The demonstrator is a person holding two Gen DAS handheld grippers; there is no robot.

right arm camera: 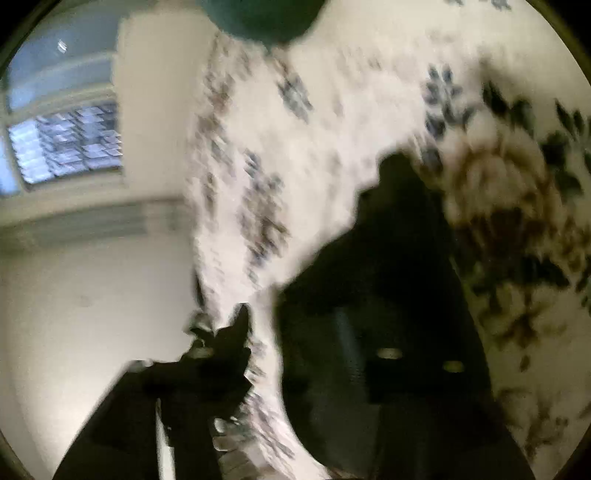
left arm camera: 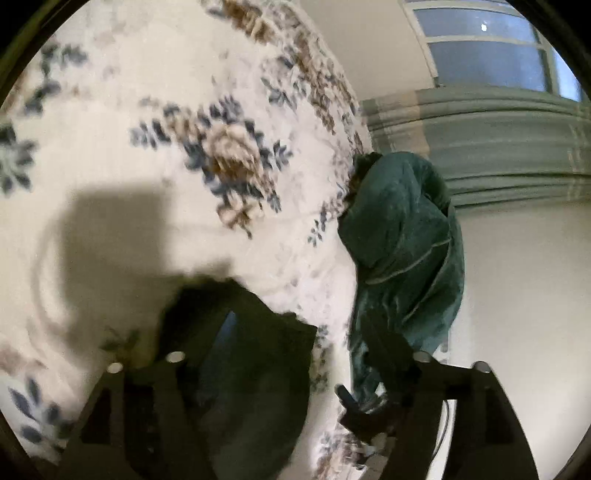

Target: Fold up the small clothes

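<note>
**Overhead, both grippers are standing wide above the floral cover**

Left wrist view: the left gripper is pointing down at a white floral cover printed with blue and brown flowers. Its two dark fingers are standing well apart, and only cover is showing in the gap between them. It is casting a broad shadow on the cloth ahead. The green garment is lying bunched at the right-hand edge of the cover and hanging over that edge. Its lower end is reaching down beside the gripper's right finger, but blur is hiding whether the two are touching. Behind the garment a ribbed radiator is sitting under a window on a pale wall.

Right wrist view: everything is smearing heavily. The right gripper is likewise holding its fingers wide, with nothing but floral cover between them. The green garment is showing only as a rounded patch at the very top edge, well apart from the gripper. The window is glowing at the left.
</note>
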